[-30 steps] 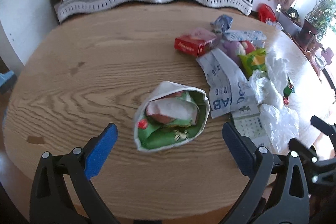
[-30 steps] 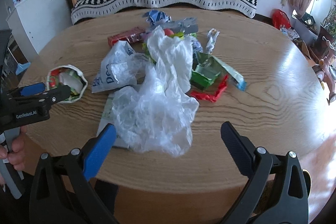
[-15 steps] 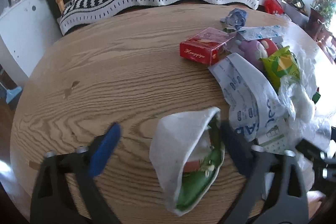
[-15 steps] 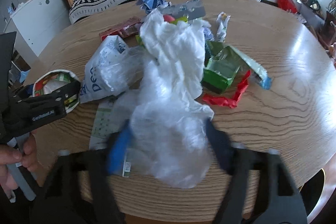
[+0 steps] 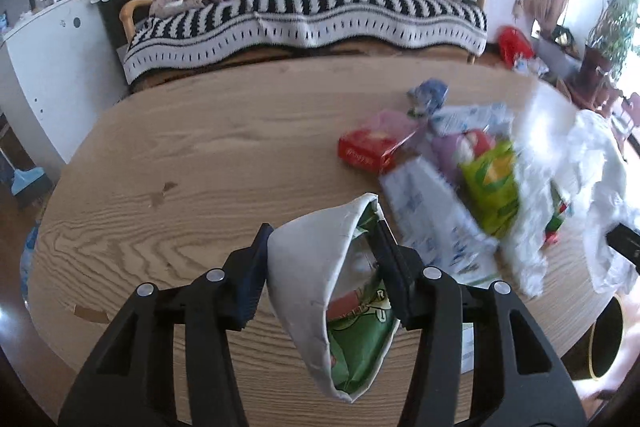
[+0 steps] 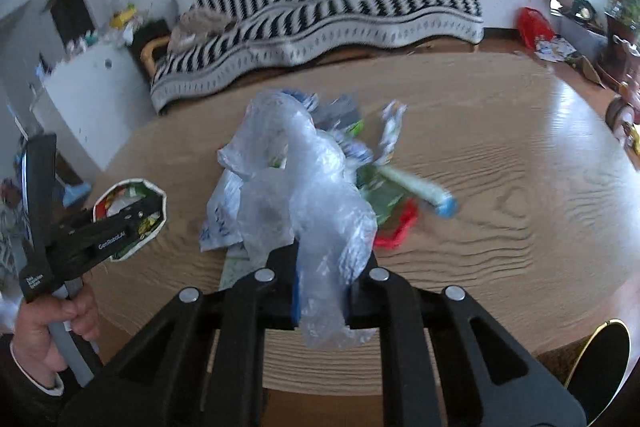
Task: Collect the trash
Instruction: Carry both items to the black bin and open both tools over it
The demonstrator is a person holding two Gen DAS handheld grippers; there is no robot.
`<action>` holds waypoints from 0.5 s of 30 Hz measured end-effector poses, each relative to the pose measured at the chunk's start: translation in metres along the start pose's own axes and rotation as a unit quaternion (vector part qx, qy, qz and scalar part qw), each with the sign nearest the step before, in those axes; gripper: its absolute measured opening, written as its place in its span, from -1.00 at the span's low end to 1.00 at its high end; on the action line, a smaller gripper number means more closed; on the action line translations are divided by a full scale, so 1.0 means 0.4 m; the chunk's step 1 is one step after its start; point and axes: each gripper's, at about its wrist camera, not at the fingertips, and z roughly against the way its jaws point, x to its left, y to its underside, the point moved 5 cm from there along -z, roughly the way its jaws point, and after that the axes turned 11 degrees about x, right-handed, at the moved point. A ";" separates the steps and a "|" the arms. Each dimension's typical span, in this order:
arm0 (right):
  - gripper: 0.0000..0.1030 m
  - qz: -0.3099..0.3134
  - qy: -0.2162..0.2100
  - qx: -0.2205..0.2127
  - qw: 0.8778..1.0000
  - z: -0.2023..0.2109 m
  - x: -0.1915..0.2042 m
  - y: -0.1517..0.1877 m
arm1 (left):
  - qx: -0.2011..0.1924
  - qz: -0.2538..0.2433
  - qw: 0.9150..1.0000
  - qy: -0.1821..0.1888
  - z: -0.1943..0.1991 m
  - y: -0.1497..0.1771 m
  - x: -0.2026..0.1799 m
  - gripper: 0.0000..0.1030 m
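Note:
My left gripper (image 5: 320,263) is shut on a squashed white paper cup (image 5: 312,267) stuffed with green and red wrappers, held tilted above the wooden table (image 5: 180,167). It also shows in the right wrist view (image 6: 132,215), with the cup (image 6: 120,193) at the left. My right gripper (image 6: 322,283) is shut on a crumpled clear plastic bag (image 6: 304,195), lifted above the table. A pile of wrappers lies behind: a red box (image 5: 370,147), a green packet (image 5: 490,187), a white printed bag (image 5: 428,215), a red wrapper (image 6: 396,231).
A striped sofa (image 5: 304,15) stands behind the table. A white cabinet (image 5: 44,75) is at the left. A black bin with a gold rim (image 6: 600,367) sits below the table's right front edge. Plants (image 5: 612,27) stand at the far right.
Both grippers went from open to shut: the left closed on the paper cup and lifted it, the right closed on the plastic bag and raised it off the pile.

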 end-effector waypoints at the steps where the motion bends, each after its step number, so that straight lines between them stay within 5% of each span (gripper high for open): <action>1: -0.72 -0.007 0.001 -0.005 1.000 0.020 -0.023 0.003 | -0.003 -0.001 1.000 0.003 0.006 -0.002 -0.010 -0.02; 9: -0.72 -0.089 0.052 -0.039 0.994 0.175 -0.302 0.053 | -0.033 -0.053 0.995 0.075 0.064 -0.003 -0.262 -0.02; 15: -0.72 -0.170 0.141 -0.055 0.974 0.319 -0.601 0.189 | -0.055 -0.133 0.978 0.150 0.103 0.043 -0.572 -0.02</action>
